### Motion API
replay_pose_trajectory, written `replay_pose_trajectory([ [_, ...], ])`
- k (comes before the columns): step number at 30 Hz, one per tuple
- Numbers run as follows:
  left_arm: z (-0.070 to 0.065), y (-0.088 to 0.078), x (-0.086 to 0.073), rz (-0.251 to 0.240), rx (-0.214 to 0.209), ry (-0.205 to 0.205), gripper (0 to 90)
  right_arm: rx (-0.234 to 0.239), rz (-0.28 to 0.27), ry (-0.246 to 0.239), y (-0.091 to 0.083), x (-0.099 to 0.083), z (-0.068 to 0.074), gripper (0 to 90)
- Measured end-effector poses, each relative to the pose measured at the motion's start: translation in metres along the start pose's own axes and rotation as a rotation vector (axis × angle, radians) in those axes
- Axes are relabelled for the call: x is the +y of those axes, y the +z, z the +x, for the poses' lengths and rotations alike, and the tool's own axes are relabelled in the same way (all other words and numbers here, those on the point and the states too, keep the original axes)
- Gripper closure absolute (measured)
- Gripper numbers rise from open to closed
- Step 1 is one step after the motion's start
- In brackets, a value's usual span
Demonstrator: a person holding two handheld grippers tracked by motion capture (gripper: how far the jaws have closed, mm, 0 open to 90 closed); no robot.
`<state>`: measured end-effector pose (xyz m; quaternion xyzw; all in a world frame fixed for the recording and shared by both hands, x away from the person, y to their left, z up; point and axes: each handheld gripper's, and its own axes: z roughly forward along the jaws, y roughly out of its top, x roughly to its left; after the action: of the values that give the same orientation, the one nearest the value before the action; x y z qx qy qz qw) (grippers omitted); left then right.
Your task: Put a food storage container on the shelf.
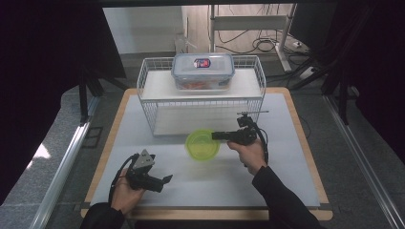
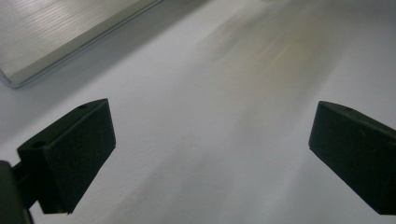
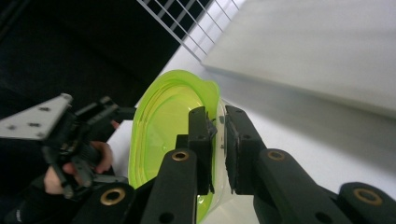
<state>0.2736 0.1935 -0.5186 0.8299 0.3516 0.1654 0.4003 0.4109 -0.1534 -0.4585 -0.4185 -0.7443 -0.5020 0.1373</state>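
Observation:
A lime green translucent bowl [image 1: 202, 143] hangs just above the white mat in front of the wire shelf. My right gripper [image 1: 216, 136] comes at it from the right and is shut on its right rim. In the right gripper view the two black pads [image 3: 202, 135] pinch the green bowl [image 3: 161, 130] at its rim wall, one pad inside and one outside. My left gripper [image 1: 167, 179] rests low at the front left of the mat, held in a hand. Its jaws stand wide open over bare white mat [image 2: 224, 116] with nothing between them.
A white wire shelf [image 1: 200, 98] stands at the back of the mat. A clear lidded food box [image 1: 203, 70] with a blue-rimmed lid sits on its top tier. The lower tier [image 1: 191, 121] is bare. The wooden table edge [image 1: 110, 138] frames the mat.

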Motion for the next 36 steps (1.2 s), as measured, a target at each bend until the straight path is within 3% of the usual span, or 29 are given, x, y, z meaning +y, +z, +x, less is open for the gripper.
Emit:
replay_pose_trajectory([
  [7,-0.001,0.000,0.000,-0.005,-0.004,0.006,0.5,0.020,-0.033,-0.022,-0.018,0.014,0.018,82.1],
  [17,-0.001,0.001,0.000,0.001,-0.009,0.010,0.5,0.042,-0.091,-0.054,-0.047,0.047,0.045,82.3],
  [25,-0.001,0.001,0.000,-0.001,-0.010,0.012,0.5,0.077,-0.146,-0.045,-0.066,0.073,0.058,82.3],
  [36,-0.002,0.002,0.000,-0.001,-0.019,0.009,0.5,0.058,-0.230,-0.050,-0.091,0.116,0.071,82.4],
])
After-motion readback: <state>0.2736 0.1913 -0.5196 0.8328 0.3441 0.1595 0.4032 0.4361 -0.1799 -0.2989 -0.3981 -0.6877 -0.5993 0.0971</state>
